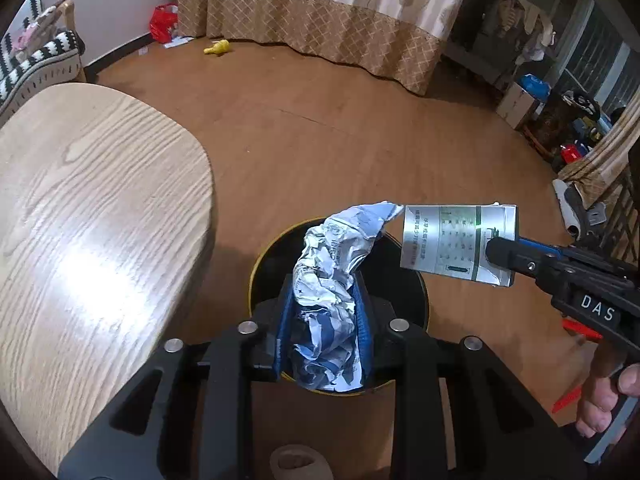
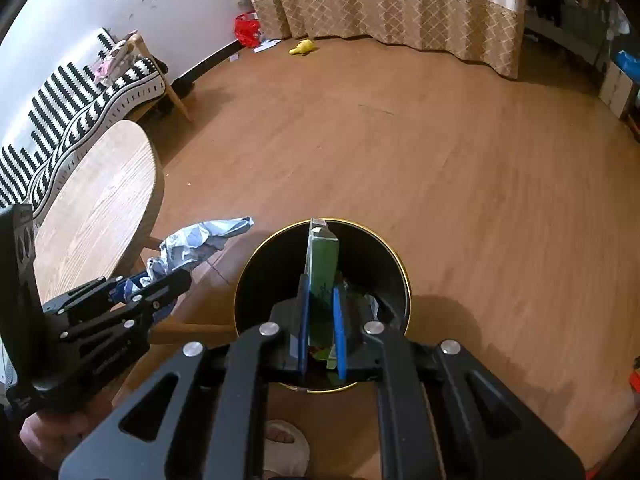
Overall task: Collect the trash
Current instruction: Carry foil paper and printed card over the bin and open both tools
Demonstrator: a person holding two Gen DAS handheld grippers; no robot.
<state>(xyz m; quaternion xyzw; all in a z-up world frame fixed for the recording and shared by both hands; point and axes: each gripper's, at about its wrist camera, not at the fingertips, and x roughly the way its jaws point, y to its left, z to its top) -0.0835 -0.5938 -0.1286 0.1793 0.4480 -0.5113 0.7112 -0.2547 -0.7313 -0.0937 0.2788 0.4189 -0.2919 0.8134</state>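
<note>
One wooden tabletop (image 1: pixel 92 208) at left, bare of trash. Left tongs (image 1: pixel 324 320) closed on one crumpled blue-and-white wrapper (image 1: pixel 332 276), held above the mouth of one black gold-rimmed bin (image 2: pixel 394 276) on the wooden floor (image 2: pixel 400 140); some scraps lie inside the bin. Right tongs (image 2: pixel 320 320) clamped on one flat silver-and-green carton (image 1: pixel 456 240), also over the bin; far back by the curtain (image 2: pixel 380 8), one red bag (image 2: pixel 247 30) and one yellow object (image 2: pixel 303 47).
</note>
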